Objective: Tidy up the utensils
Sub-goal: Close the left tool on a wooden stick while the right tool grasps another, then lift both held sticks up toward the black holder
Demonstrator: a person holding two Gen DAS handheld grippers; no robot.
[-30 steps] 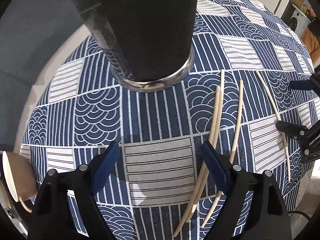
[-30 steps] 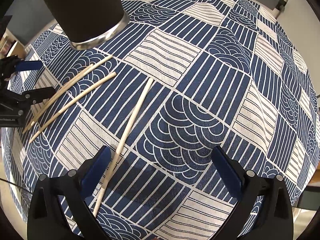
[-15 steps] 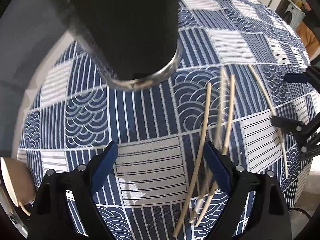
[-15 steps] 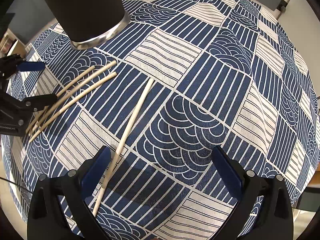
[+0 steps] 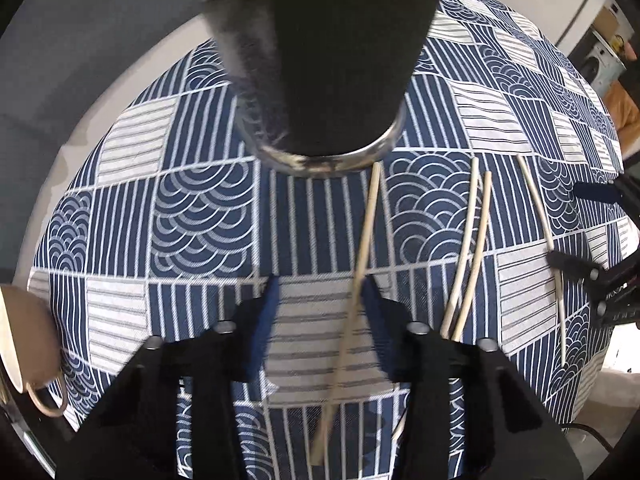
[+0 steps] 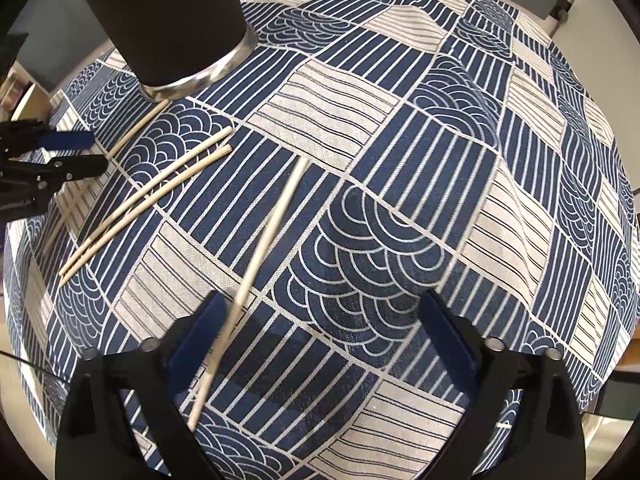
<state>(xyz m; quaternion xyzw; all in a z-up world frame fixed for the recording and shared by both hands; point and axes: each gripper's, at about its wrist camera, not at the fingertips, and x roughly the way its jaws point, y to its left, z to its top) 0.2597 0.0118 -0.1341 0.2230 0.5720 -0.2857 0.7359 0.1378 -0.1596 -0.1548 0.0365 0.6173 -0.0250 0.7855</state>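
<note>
Left wrist view: left gripper (image 5: 318, 294) jaws have just been closing around one chopstick (image 5: 362, 248) shifted toward the black holder (image 5: 320, 60), pads not yet pinching; right gripper (image 6: 320, 320) narrowing, empty, over another chopstick (image 6: 272, 232) — pickup beginning.

Left gripper (image 5: 318, 292): pointed steeply down at the tablecloth (image 5: 200, 216), short of the black holder (image 5: 320, 60). Its jaws have just been closing and now stand narrow, with one chopstick (image 5: 362, 248) between the blue pads (contact with the right pad likely; a grip from both sides cannot be confirmed, the picture being blurred).

Right gripper (image 6: 320, 312): likewise pointed steeply down, farther from the black holder and well to its right. Jaws wide, having just been closing slightly. Another chopstick (image 6: 272, 228) runs just beside its left pad (image 6: 200, 332), the other pad well clear.
</note>
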